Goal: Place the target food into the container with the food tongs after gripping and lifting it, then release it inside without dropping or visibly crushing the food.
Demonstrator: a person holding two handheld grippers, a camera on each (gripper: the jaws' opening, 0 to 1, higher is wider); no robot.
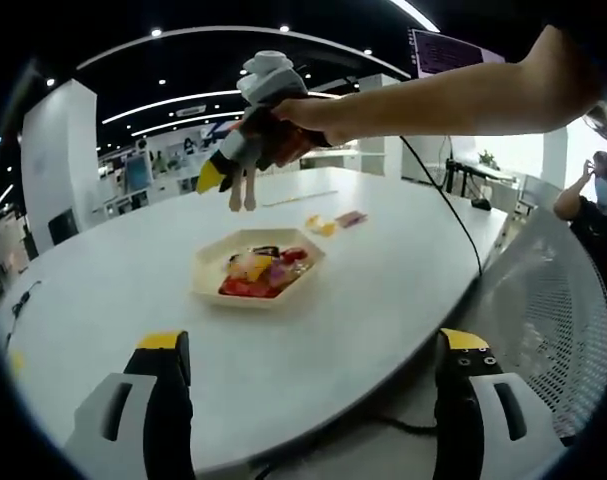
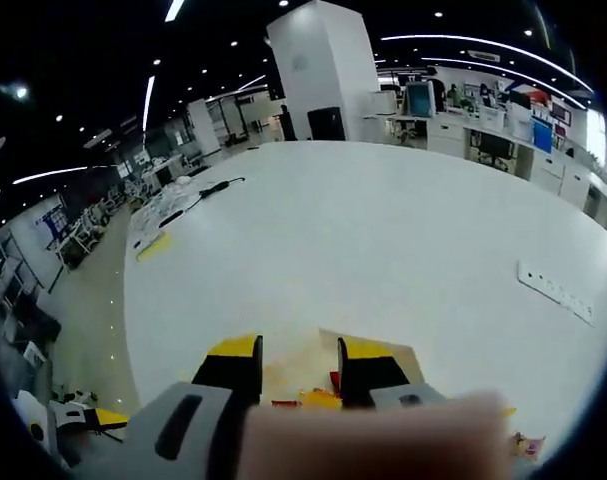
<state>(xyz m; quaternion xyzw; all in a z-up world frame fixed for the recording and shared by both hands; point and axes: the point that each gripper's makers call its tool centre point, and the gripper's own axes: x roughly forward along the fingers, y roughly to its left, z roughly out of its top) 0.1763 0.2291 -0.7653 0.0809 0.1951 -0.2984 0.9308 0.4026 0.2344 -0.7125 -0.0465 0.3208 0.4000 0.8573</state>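
Tongs [image 1: 242, 190]: tips close together, hanging above table [image 1: 103, 290]; whether anything is gripped cannot be told. Right gripper [image 1: 258, 120] holds tongs, clamped. Food [image 1: 263, 272] lies in container [image 1: 208, 270], below and right of tongs. Left gripper [image 1: 313, 375]: jaws spread wide, empty.

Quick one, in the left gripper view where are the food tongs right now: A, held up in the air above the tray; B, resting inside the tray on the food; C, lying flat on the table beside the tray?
A: the food tongs hang from the right gripper, clear above the tray of food.
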